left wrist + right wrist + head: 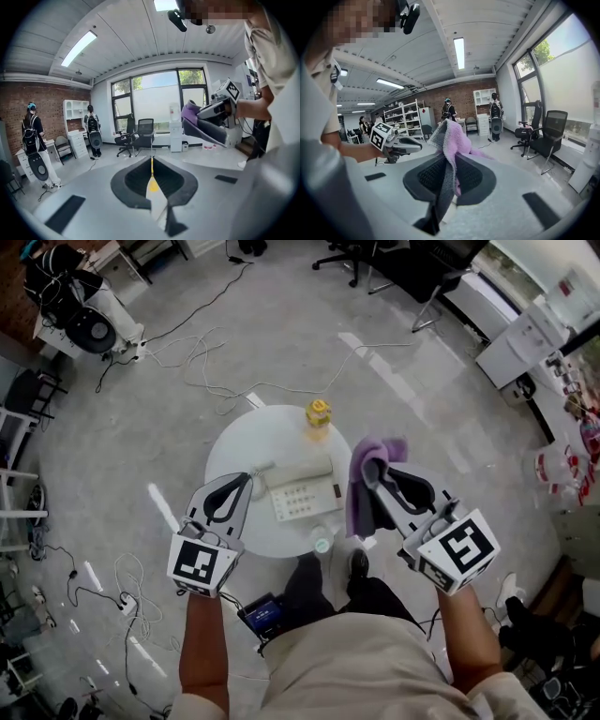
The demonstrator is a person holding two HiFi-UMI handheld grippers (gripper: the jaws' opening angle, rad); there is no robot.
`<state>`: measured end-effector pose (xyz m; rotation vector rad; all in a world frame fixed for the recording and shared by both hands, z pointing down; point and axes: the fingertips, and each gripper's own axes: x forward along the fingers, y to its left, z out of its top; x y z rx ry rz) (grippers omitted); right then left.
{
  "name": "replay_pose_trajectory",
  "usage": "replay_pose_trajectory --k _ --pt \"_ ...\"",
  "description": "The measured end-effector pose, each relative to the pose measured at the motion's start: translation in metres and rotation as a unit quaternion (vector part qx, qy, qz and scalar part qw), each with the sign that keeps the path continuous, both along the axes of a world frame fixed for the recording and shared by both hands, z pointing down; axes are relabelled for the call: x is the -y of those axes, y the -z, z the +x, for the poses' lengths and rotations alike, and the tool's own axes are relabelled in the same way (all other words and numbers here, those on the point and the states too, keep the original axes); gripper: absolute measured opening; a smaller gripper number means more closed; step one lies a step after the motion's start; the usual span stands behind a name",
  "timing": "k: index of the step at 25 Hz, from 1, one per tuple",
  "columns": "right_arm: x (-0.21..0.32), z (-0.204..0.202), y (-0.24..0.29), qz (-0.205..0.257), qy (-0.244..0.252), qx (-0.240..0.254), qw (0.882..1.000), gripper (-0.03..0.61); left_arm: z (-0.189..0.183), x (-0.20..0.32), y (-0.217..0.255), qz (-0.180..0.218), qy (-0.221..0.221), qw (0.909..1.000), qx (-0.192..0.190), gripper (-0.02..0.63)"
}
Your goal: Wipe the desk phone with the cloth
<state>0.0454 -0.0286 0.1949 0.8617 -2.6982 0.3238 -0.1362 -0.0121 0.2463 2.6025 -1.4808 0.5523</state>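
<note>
A cream desk phone lies in the middle of a small round white table, handset on its far side. My left gripper hovers over the phone's left end, shut with nothing between its fingers; in the left gripper view its tips point out across the room. My right gripper is raised at the phone's right, shut on a purple cloth that hangs down from it. The right gripper view shows the cloth pinched between the pads and draped over them.
A yellow object stands at the table's far edge and a small clear bottle at its near edge. Cables trail over the floor. Office chairs and people stand in the room.
</note>
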Motion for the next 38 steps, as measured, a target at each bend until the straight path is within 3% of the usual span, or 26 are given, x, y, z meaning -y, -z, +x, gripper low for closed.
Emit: replay_pose_trajectory --k 6,18,29,38 --pt "0.010 -0.003 -0.022 -0.018 -0.008 -0.007 1.000 0.046 0.006 0.015 -0.041 -0.009 -0.042 0.9989 0.020 0.014" --pt "0.033 -0.004 -0.068 -0.052 -0.026 -0.013 0.998 0.046 0.020 0.042 -0.123 -0.066 -0.099 0.9915 0.052 0.014" --pt "0.045 0.002 -0.112 -0.084 -0.043 -0.017 0.995 0.046 0.040 0.057 -0.196 -0.114 -0.149 0.9795 0.073 0.015" --pt "0.052 0.006 -0.135 -0.101 -0.050 -0.019 0.993 0.046 0.052 0.060 -0.249 -0.151 -0.187 0.9647 0.108 0.019"
